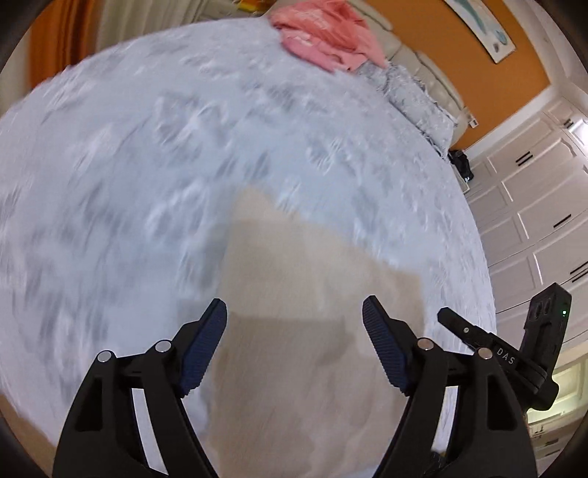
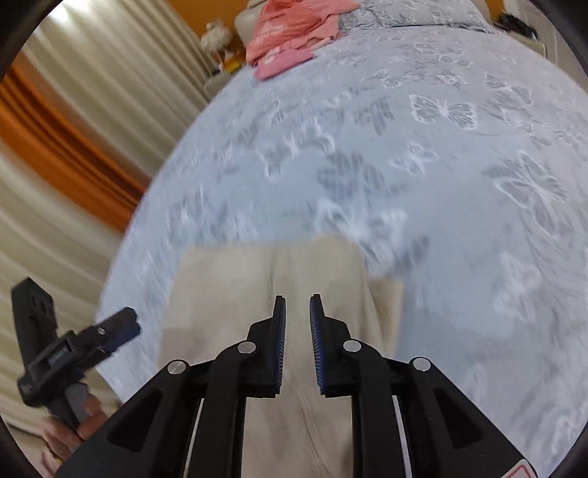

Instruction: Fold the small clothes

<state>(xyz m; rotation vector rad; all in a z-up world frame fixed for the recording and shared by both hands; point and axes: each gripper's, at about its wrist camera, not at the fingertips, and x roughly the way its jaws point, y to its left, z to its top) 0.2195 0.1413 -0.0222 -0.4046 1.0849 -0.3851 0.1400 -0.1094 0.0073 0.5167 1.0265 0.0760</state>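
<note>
A beige garment (image 1: 312, 323) lies on the bed near its front edge; it also shows in the right wrist view (image 2: 279, 272). My left gripper (image 1: 294, 312) is open wide and empty, hovering over the garment. My right gripper (image 2: 297, 305) has its jaws a narrow gap apart with nothing between them, above the same garment. The right gripper appears in the left wrist view (image 1: 485, 338) to the right, and the left gripper appears in the right wrist view (image 2: 110, 331) to the left. Both views are blurred by motion.
A grey bedspread (image 2: 441, 165) with butterfly print covers the bed. A pile of pink clothes (image 1: 327, 33) lies at the far end, also in the right wrist view (image 2: 290, 33). Curtains (image 2: 73, 128) hang left; white cabinets (image 1: 533, 220) stand right.
</note>
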